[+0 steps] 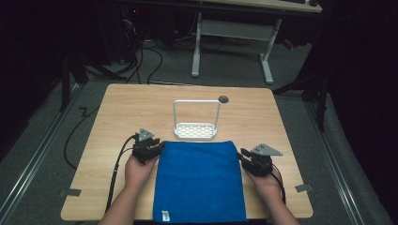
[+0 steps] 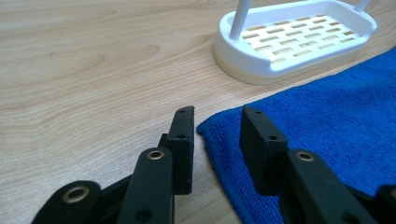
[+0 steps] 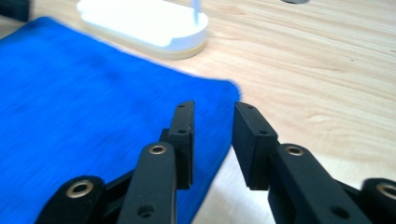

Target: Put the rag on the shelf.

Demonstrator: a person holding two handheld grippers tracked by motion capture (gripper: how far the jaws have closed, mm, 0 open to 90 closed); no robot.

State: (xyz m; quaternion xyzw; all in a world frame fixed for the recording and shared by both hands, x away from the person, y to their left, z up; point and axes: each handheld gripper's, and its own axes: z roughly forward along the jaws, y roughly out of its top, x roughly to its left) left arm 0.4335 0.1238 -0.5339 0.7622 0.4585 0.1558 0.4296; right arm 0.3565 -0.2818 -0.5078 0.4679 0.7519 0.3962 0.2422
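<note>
A blue towel lies flat on the wooden table, its near edge hanging over the table's front. My left gripper is at the towel's far left corner. In the left gripper view the left gripper is open, and the corner of the towel lies between the jaws with no pad pressing on it. My right gripper is by the towel's far right corner. The right gripper is open too, low over the right edge of the towel.
A white slotted tray with a tall hoop handle stands just beyond the towel's far edge, close to both grippers. A dark round hole sits in the table behind it. Bare wood lies left and right of the towel.
</note>
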